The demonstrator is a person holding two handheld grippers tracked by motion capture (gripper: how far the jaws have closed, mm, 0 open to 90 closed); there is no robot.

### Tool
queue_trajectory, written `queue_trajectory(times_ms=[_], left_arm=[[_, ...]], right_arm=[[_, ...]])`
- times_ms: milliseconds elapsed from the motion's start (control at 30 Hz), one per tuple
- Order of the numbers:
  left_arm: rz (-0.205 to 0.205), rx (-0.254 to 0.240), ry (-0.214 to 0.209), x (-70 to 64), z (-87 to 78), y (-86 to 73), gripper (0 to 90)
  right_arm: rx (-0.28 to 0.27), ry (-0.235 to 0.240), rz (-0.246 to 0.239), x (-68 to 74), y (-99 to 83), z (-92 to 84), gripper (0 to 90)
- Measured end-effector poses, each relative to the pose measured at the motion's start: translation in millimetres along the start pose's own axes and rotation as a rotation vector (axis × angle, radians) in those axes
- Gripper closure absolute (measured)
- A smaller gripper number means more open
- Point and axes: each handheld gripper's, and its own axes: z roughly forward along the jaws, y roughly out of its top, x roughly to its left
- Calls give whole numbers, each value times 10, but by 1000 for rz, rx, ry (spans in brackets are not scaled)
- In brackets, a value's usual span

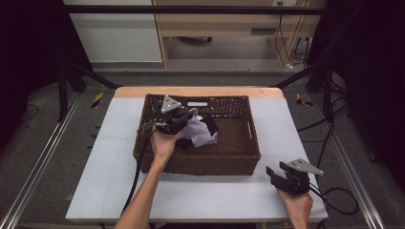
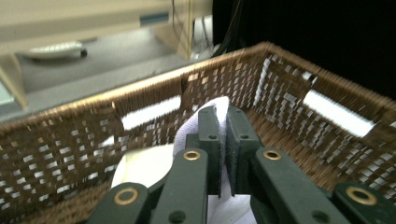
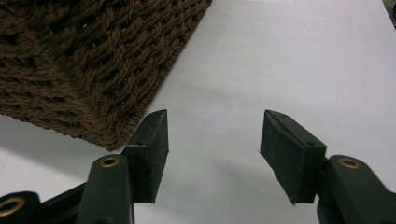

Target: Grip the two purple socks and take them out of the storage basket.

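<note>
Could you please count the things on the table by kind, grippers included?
Baskets: 1, the brown woven basket
Cloths: 2 in it, one white cloth pinched by the left gripper, one black cloth beside it
Grippers: 2, the left gripper in the basket, the right gripper open over the white table
Total: 5

We've got two matching rigs: left claw [image 1: 184,118] and right claw [image 1: 274,175], both black bodies with a grey three-cornered plate on top. Jaws are dark green-black bars, flat pads [image 3: 289,154], brass-ringed pivots, small screws. Black cable trails from each. Forearms bare, no sleeves.
</note>
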Motion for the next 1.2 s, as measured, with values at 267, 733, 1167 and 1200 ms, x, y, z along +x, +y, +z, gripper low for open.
queue_trajectory(times_ms=[267,733,1167,1200], left_arm=[[18,-116,-33,-76,-413,128,853],[34,-161,-127,-265,-929,186,853],[86,-194,-200,-532,-1302,42,853],[86,-194,-208,-548,-1326,26,853]], right_arm=[[1,-3,-2,-1,-1,-3,424],[0,-4,0,-4,-1,-14,428],[0,-4,-2,-3,-3,-19,430],[1,-4,-2,-2,-4,-19,430]])
